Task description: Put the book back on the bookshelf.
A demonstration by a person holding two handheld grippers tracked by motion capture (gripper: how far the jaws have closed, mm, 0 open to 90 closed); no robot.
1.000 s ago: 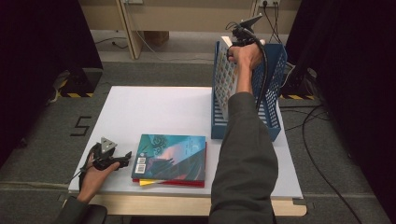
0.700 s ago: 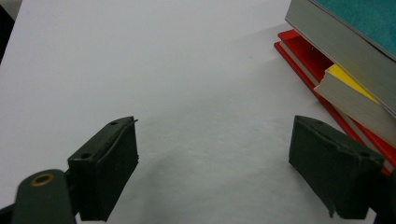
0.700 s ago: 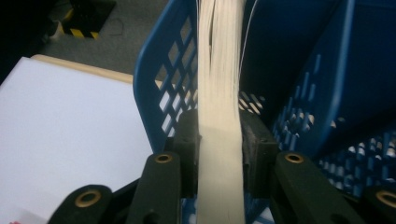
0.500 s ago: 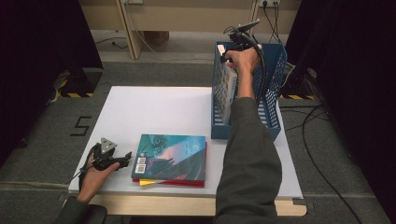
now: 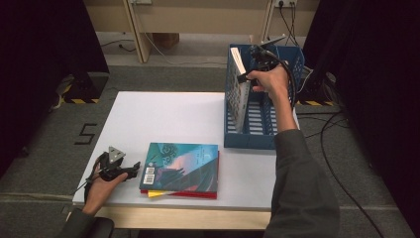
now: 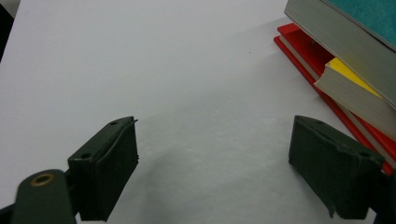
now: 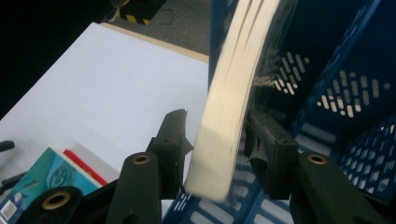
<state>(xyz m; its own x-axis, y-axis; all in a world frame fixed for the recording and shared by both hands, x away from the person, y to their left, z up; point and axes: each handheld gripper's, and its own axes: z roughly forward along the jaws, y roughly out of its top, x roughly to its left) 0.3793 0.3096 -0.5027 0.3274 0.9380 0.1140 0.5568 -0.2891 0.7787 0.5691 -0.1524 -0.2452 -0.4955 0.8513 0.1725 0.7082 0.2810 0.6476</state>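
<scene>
High view: right gripper (image 5: 254, 58) over the blue basket (image 5: 262, 140) at the desk's (image 5: 163, 111) far right, a book (image 5: 239, 89) standing upright inside it; left gripper (image 5: 130, 170) beside the teal book (image 5: 181, 166) stack, barcode label unreadable; floor mark "5" (image 5: 85, 134). Left gripper view: fingers wide open, nothing between. Right gripper view: fingers just opening, book's page edge (image 7: 224, 121) between them, pads not pressing.

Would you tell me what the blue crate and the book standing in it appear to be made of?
The blue crate looks like moulded plastic with a slight sheen: its walls and floor are pierced with regular slots. The standing book is paper: its pale page edges show fine layered lines. Its cover finish cannot be told.
</scene>
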